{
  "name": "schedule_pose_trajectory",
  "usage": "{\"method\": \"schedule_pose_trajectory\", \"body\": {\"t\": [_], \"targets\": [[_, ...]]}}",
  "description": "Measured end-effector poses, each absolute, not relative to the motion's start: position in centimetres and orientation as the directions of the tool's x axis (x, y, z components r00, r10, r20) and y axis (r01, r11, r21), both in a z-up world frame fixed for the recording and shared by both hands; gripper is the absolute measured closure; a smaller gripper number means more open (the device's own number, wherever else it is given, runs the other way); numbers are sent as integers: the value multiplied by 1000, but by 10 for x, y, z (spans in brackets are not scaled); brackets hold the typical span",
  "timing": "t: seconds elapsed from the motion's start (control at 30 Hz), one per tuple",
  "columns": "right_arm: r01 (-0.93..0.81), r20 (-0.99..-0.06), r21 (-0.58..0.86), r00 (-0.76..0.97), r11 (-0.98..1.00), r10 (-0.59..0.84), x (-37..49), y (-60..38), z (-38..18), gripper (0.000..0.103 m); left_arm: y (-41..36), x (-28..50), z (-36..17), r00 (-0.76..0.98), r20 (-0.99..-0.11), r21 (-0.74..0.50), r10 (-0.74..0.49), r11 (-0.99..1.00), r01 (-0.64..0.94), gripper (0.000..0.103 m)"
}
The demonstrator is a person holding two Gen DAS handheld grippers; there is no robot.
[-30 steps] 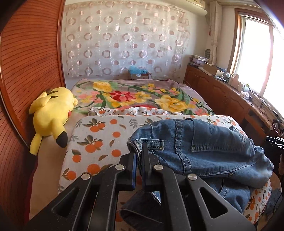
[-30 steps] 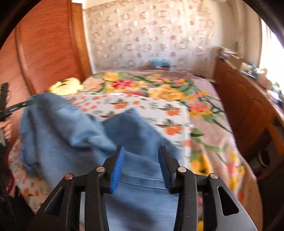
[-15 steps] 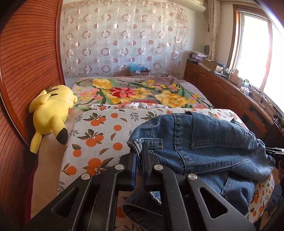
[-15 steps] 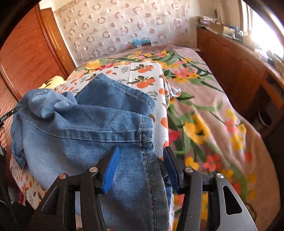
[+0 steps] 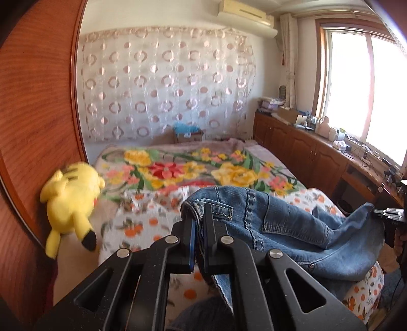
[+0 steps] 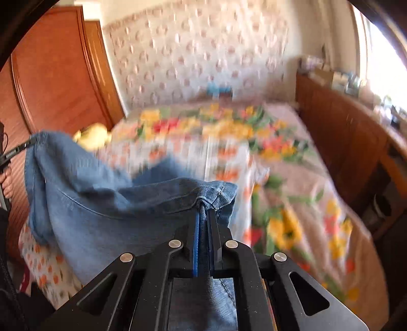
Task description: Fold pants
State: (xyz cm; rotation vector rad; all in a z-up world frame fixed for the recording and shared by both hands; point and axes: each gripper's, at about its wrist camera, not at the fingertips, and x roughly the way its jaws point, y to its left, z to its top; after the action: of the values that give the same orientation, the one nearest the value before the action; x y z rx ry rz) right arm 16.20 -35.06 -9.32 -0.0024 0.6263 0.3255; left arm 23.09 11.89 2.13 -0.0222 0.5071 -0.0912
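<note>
The right gripper was wide apart a moment ago, with the jeans just lying between its fingers. Now its two fingers have snapped together and pinch a thick seam edge of the jeans. The left gripper is squeezed tight on the waistband corner, right by a belt loop, the same as before. It looks a bit higher now, because more of the wall and the air conditioner shows.

So both grippers now have a hold on the jeans. I think that means the jeans can be lifted and stretched out flat, ready for the first fold.

The jeans are in a bunched heap on the near end of the bed, on top of the sheet with oranges on it. Between the two grippers the cloth runs sideways across the bed, from the left one to the right one. The legs are crumpled and partly hidden, so I cannot tell which way they point.

A yellow plush toy lies near the headboard, well apart from the jeans.
</note>
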Motion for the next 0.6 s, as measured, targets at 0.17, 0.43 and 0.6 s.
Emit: {"method": "schedule_pose_trajectory", "body": {"t": [0.17, 0.43, 0.6], "targets": [[-260, -442, 45, 861, 965, 252, 199, -358, -51, 98, 120, 266, 63, 909, -415, 7, -29, 999, 35, 98], [-213, -416, -17, 890, 977, 186, 288, -333, -69, 98, 131, 330, 57, 893, -445, 58, 69, 997, -48, 98], [-247, -508, -48, 840, 968, 189, 313, -301, -100, 98, 127, 340, 27, 854, -516, 60, 67, 997, -42, 98]]}}
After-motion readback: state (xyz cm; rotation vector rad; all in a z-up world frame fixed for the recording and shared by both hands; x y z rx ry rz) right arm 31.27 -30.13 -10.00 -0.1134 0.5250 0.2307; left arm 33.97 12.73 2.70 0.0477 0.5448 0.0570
